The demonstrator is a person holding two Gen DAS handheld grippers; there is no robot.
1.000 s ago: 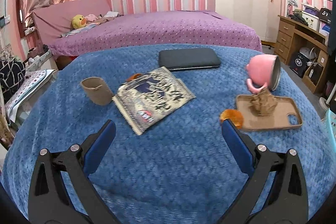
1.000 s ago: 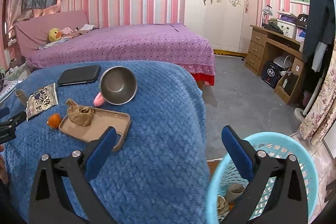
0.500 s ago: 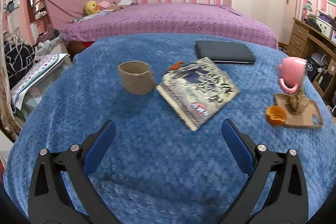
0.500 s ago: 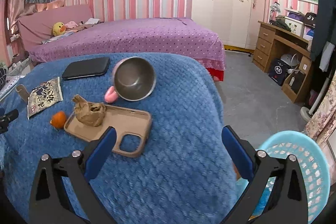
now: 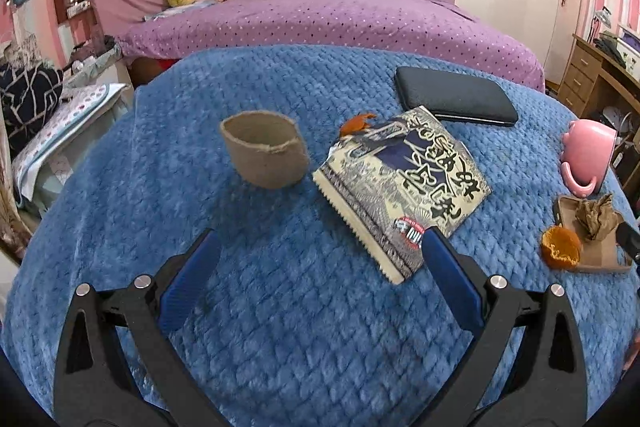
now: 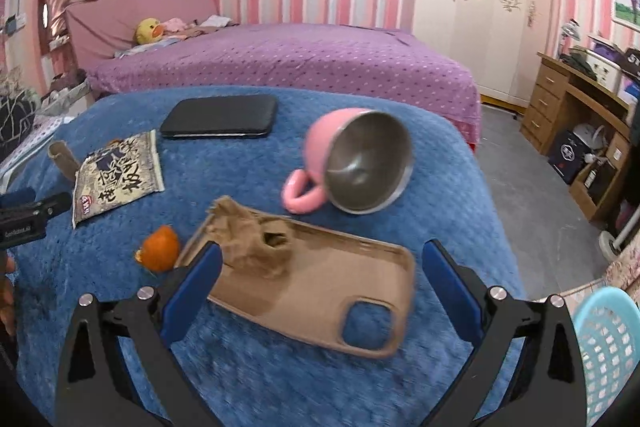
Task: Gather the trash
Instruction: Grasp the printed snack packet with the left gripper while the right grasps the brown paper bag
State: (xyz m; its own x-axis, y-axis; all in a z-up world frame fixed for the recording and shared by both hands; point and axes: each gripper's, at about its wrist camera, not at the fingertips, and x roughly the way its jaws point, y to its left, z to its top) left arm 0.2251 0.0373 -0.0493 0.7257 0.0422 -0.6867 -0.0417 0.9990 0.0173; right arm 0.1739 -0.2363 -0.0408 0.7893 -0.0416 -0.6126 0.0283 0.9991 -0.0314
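Note:
On the blue blanket lie a torn brown paper cup [image 5: 266, 151], a snack wrapper [image 5: 404, 187], a small orange peel scrap [image 5: 357, 123], an orange peel piece [image 5: 560, 247] and a crumpled brown paper [image 5: 597, 217]. My left gripper [image 5: 320, 277] is open and empty, just short of the cup and the wrapper. My right gripper [image 6: 320, 277] is open and empty over the tan phone case [image 6: 332, 291], with the crumpled paper [image 6: 250, 241] and the orange peel [image 6: 160, 247] near its left finger. The wrapper [image 6: 116, 175] lies further left.
A pink mug [image 6: 352, 163] lies on its side behind the phone case. A black phone [image 6: 220, 117] lies at the back. A light blue basket [image 6: 608, 351] stands on the floor at the right. A purple bed [image 6: 280, 63] is behind, a wooden desk [image 6: 580, 111] to the right.
My left gripper has swung left and closer to the paper cup and wrapper. My right gripper has moved left from over the basket to above the phone case and crumpled paper. Both stayed open.

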